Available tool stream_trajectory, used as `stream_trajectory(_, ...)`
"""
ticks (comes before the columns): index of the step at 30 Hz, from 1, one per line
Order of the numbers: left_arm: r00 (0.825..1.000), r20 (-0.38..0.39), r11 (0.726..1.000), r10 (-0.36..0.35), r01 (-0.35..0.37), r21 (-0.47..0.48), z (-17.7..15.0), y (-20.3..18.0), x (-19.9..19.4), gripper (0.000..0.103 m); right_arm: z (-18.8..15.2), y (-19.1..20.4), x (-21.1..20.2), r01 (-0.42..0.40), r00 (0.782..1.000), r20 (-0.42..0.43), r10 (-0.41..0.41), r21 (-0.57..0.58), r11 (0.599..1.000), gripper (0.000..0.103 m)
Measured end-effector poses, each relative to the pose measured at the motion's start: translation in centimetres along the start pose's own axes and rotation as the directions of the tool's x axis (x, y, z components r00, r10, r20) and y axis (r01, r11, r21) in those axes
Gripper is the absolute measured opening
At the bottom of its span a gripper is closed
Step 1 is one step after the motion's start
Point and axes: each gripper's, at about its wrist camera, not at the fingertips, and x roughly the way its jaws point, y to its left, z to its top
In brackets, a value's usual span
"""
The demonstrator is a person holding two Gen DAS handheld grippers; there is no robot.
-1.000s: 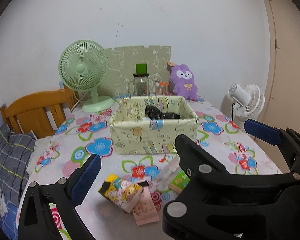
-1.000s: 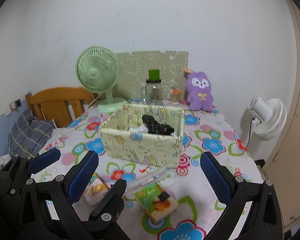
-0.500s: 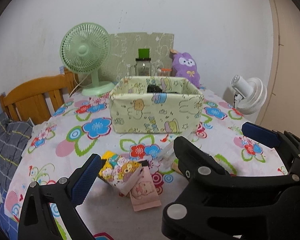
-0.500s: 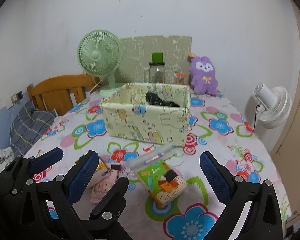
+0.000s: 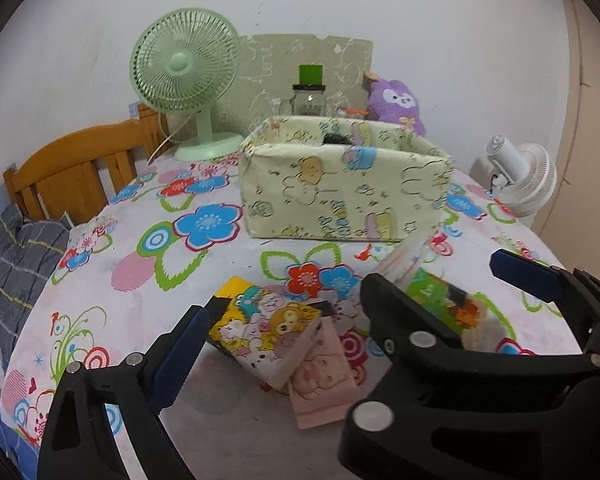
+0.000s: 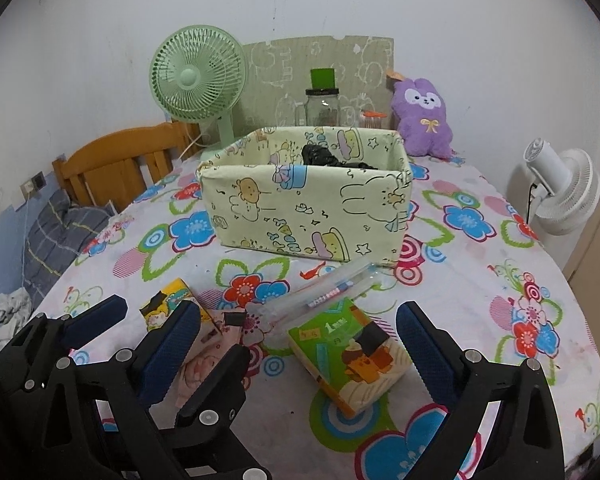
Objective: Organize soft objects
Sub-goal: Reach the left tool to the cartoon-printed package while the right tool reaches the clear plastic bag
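A yellow cartoon tissue pack (image 5: pixel 264 328) (image 6: pixel 168 304) lies on the flowered tablecloth, overlapping a pink cartoon pack (image 5: pixel 324 384). My left gripper (image 5: pixel 300 332) hovers over both; its jaws are closing, wide apart, pads touching nothing. Its right finger is hidden behind the right gripper. My right gripper (image 6: pixel 298 312) is open above a green tissue pack (image 6: pixel 352 356) and a clear pen pouch (image 6: pixel 324 292). Its left finger sits between the left gripper's fingers. Behind stands a pale yellow cartoon box (image 6: pixel 308 208) (image 5: pixel 340 188) with something black (image 6: pixel 324 158) inside. A purple plush (image 6: pixel 422 120) leans at the back.
A green desk fan (image 5: pixel 184 80), a glass jar with a green lid (image 6: pixel 322 104) and a patterned board stand by the wall. A wooden chair (image 5: pixel 68 168) with grey checked cloth is left of the table. A white fan (image 6: pixel 560 188) stands off the right edge.
Both grippers have come down toward the tabletop and the view has tipped up. The packs now lie closer under the fingers, and the box looks larger. Nothing has been taken hold of.
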Motion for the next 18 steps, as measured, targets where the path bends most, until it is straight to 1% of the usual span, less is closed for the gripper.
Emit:
stream_trajectory(7, 0.999, -0.043, 0.999, 0.027, -0.029, -0.045, 0.2, 1.1, 1.6, 0.097, 0.5, 0.4, 1.5, -0.004, 1.0, -0.028, 0.004, -0.006, 1.0, 0.099)
stream_trajectory(13, 0.996, -0.09, 0.996, 0.025, -0.032, -0.08, 0.3, 2.1, 2.9, 0.097, 0.8, 0.5, 2.8, 0.0, 0.999, -0.054, 0.001, 0.004, 1.0, 0.099)
stream_trajectory(14, 0.995, -0.094, 0.996, 0.025, -0.033, -0.082, 0.3, 2.2, 3.1, 0.096, 0.9, 0.5, 2.9, -0.001, 0.998, -0.058, 0.001, 0.006, 1.0, 0.099)
stream_trajectory(18, 0.995, -0.095, 0.996, 0.025, -0.033, -0.084, 0.6, 2.2, 3.5, 0.088, 1.0, 0.3, 3.6, 0.002, 0.997, -0.074, 0.0, 0.023, 1.0, 0.099)
